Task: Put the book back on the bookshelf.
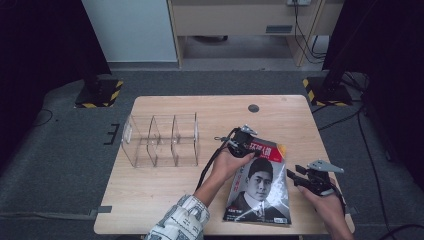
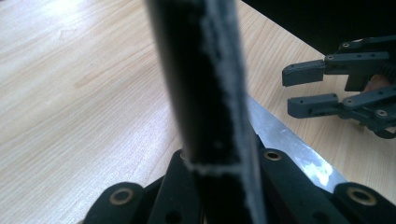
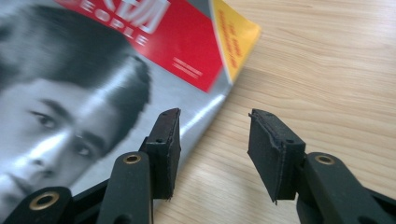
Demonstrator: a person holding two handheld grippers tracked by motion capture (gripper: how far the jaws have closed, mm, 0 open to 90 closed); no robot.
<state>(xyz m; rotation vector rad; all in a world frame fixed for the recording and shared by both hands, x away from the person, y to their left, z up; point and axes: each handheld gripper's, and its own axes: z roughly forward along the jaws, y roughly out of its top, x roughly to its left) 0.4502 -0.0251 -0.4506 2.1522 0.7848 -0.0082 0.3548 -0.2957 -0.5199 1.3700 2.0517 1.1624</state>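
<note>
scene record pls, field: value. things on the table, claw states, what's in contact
table: light wood table, round dark cap at the far edge
magazine: magazine with a face on its cover, lying near the front right
organizer: clear plastic organizer with compartments, left of the magazine, apart from it
left claw: left claw shut at the magazine's far edge, jaws pressed together; whether the cover is pinched cannot be told
right claw: right claw open, at the magazine's right edge, nothing between the jaws
</note>
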